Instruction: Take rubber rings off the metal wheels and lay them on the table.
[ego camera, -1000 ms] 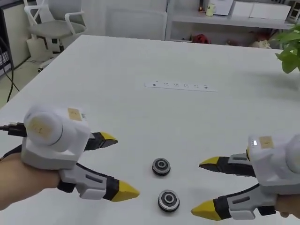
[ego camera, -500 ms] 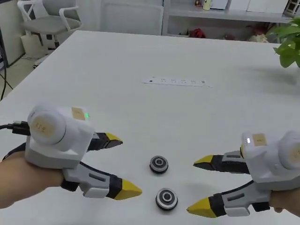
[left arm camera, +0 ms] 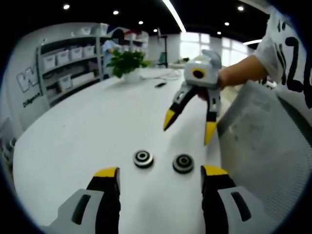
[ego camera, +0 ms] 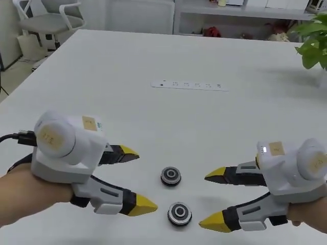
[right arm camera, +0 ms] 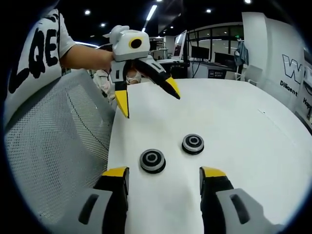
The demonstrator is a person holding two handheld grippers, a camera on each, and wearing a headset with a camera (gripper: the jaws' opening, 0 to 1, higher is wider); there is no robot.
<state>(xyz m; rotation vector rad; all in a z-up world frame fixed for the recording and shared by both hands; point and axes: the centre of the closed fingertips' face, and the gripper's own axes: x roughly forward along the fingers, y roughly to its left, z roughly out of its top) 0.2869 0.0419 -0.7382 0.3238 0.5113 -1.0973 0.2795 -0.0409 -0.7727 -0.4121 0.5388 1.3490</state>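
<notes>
Two small metal wheels with black rubber rings lie flat on the white table: the far wheel [ego camera: 170,176] and the near wheel [ego camera: 179,214], a short gap between them. In the left gripper view they are the far wheel [left arm camera: 143,158] and the near wheel [left arm camera: 183,163]; in the right gripper view, the far wheel [right arm camera: 193,144] and the near wheel [right arm camera: 152,160]. My left gripper [ego camera: 134,178] stands open left of the wheels, touching nothing. My right gripper [ego camera: 212,198] stands open to their right, jaws empty. Each gripper faces the other across the wheels, left gripper [right arm camera: 148,101] and right gripper [left arm camera: 189,130].
A white power strip [ego camera: 188,85] lies mid-table beyond the wheels. A potted green plant [ego camera: 312,42] stands at the far right. An office chair [ego camera: 48,19] and shelving stand beyond the table's far edge. The table's near edge [right arm camera: 110,146] runs close beside the near wheel.
The head camera has tilted, shifting the whole scene. The right gripper has edged left toward the wheels. The wheels have stayed where they were on the table.
</notes>
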